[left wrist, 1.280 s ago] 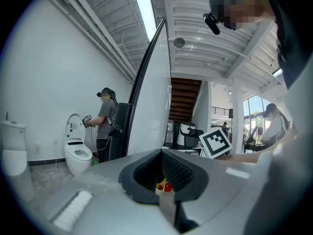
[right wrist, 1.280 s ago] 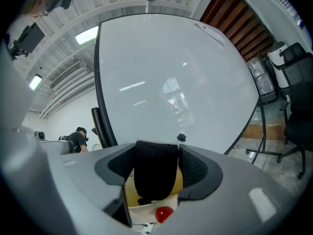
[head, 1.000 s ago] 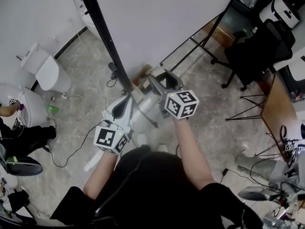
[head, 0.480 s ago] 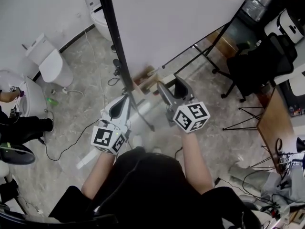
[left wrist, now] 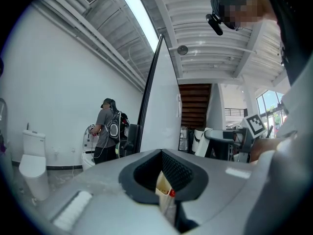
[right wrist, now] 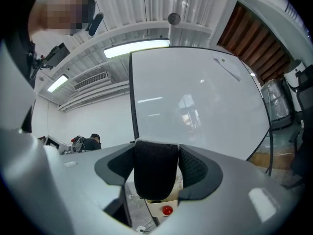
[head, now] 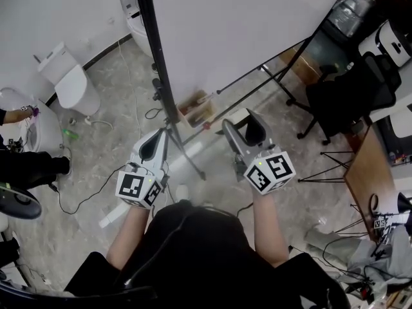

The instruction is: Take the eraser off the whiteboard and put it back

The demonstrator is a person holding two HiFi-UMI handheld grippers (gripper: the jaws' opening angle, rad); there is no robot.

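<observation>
We held the right gripper (head: 247,125) at the lower middle of the head view, its jaws grasping the black eraser (right wrist: 155,171). The eraser stood upright between the two pads, which pressed on its sides, and filled the gap between them. It was off the whiteboard (right wrist: 195,102), which filled the upper right of the right gripper view beyond the eraser and did not touch it.

Our left gripper (head: 155,140) sat left of centre in the head view, its jaws clenched tip to tip with nothing between them. The board's black pole (head: 156,69) ran down between the two grippers. A small open box (head: 196,110) lay on the floor by its foot, and a white toilet (head: 68,82) stood at the upper left.
</observation>
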